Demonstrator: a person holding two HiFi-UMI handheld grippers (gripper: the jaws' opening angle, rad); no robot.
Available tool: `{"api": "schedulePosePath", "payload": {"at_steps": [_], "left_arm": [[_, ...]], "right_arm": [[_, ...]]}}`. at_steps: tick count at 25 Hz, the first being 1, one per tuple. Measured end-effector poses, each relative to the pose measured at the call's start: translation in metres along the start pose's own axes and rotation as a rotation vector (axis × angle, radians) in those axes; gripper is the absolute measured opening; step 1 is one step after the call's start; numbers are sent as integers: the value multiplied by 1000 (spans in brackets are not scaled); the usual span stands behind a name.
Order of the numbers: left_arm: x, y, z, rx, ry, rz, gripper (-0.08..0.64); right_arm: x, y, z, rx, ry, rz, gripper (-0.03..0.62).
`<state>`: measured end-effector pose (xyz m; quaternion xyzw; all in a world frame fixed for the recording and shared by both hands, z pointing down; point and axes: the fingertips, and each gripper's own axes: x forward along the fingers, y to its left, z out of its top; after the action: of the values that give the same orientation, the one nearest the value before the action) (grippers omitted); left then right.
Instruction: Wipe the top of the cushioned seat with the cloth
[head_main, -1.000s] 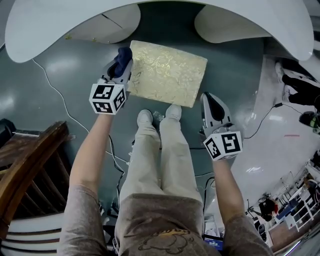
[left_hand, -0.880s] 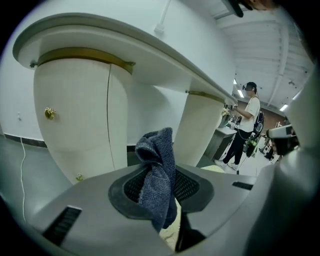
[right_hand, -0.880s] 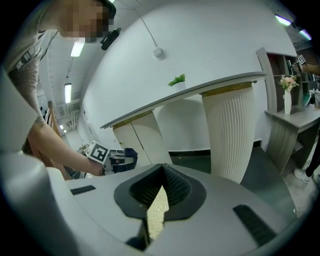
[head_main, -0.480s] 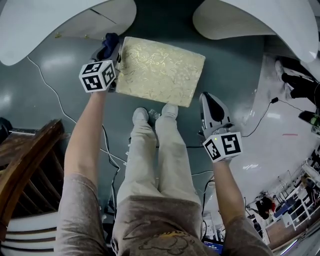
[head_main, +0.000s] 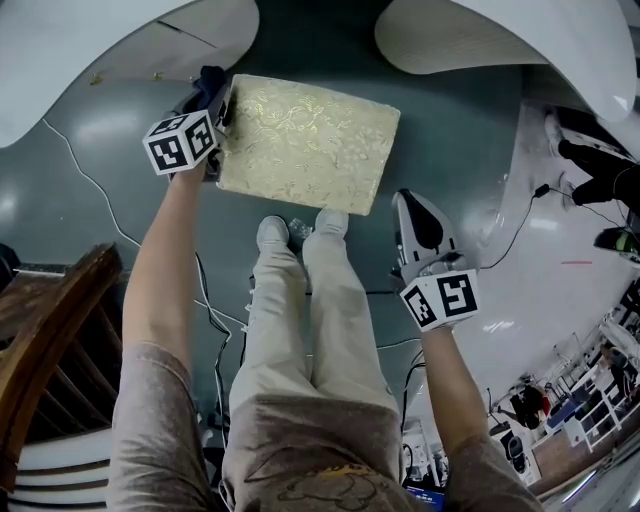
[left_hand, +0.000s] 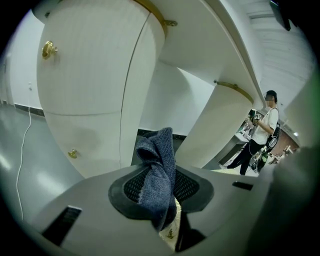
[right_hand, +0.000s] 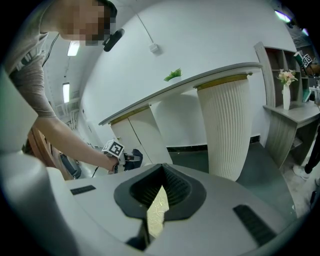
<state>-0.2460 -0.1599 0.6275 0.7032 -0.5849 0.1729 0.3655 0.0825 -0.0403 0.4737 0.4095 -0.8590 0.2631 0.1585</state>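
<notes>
The cushioned seat (head_main: 305, 142), covered in gold patterned fabric, lies on the grey floor in front of my feet in the head view. My left gripper (head_main: 213, 98) sits at the seat's far left corner, shut on a dark blue cloth (head_main: 209, 78). In the left gripper view the cloth (left_hand: 159, 170) bunches up between the jaws, with a sliver of the seat (left_hand: 170, 233) below. My right gripper (head_main: 406, 203) hovers off the seat's near right corner, shut with nothing in it. In the right gripper view, gold fabric (right_hand: 157, 212) shows under the jaws and the left gripper (right_hand: 123, 155) is in the distance.
A white curved desk (head_main: 90, 45) on broad pedestals (head_main: 470, 40) arches over the far side of the seat. My shoes (head_main: 272, 233) touch the seat's near edge. A cable (head_main: 95, 195) runs over the floor at left, beside dark wooden furniture (head_main: 50, 330). A person (left_hand: 262, 131) stands far off.
My left gripper has slid with the cloth along the seat's left edge, from near the front to the far corner. The right gripper has barely moved.
</notes>
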Motion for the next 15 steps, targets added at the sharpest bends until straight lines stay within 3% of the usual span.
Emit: {"api": "schedulePosePath", "payload": {"at_steps": [15], "left_arm": [[21, -30, -9, -6, 57, -15, 98]], "right_arm": [[-3, -10, 0, 21, 4, -13, 5]]}}
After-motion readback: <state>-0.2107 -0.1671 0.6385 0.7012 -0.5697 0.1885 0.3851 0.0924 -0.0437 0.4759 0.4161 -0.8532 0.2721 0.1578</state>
